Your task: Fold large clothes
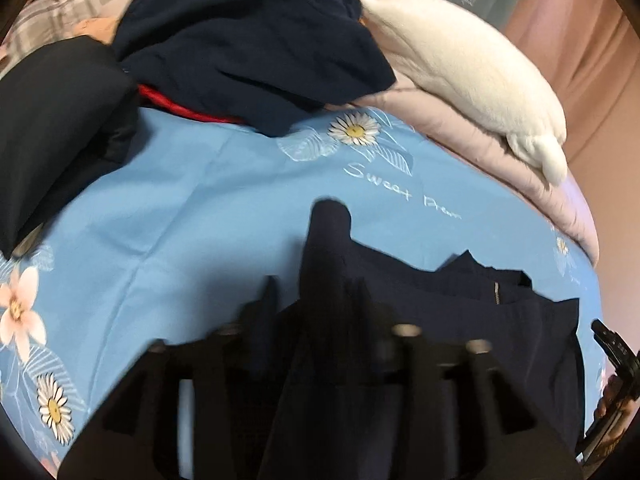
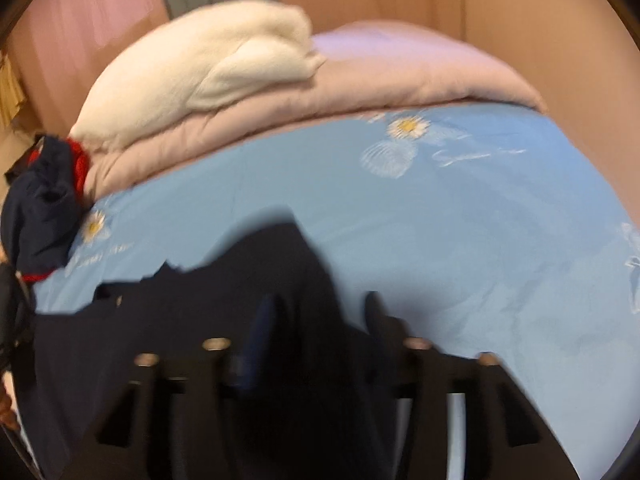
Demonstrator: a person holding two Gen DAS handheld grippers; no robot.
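Observation:
A dark navy garment [image 1: 460, 308] lies on the light blue flowered bed sheet [image 1: 200, 200], with a small zipper near its top edge. My left gripper [image 1: 316, 292] is shut on a fold of the garment's left end, which sticks up between the fingers. My right gripper [image 2: 320, 308] holds the garment [image 2: 160, 320] at its right end, cloth bunched between the fingers. The right gripper's body shows at the left wrist view's right edge [image 1: 616, 356]. Both views are motion blurred.
A pile of navy and red clothes [image 1: 248, 40] sits at the back of the bed, with a black folded item [image 1: 52, 128] at the left. A white fluffy blanket [image 2: 200, 76] lies on a folded pink quilt [image 2: 360, 84]. Pink curtains [image 2: 480, 0] hang behind.

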